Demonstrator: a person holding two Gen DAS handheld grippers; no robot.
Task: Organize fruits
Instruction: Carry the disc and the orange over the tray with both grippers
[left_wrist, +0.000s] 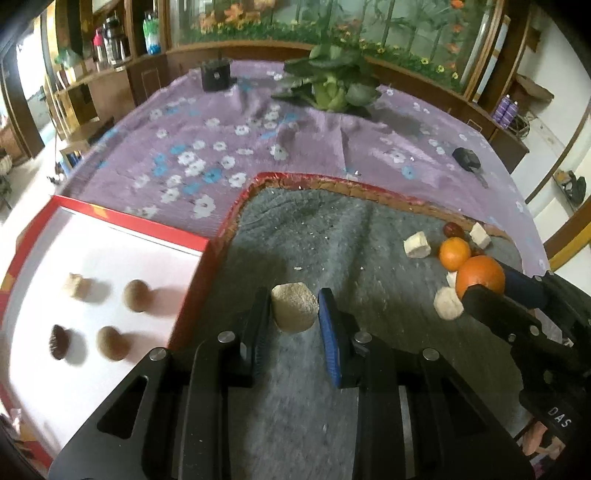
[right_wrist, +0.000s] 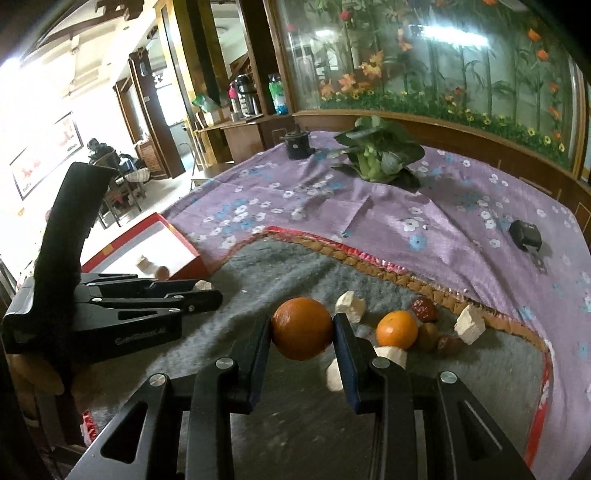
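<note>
Two grips are seen: a pale chunk (left_wrist: 294, 312) is clamped by the left gripper (left_wrist: 294, 314) over the grey mat (left_wrist: 332, 229), beside the red box (left_wrist: 110, 236); an orange (right_wrist: 302, 328) is pinched by the right gripper (right_wrist: 302, 330).

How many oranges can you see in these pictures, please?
2: the larger orange is clamped in the right gripper; the smaller orange rests on the grey mat just beside it. None appear hidden.
</note>
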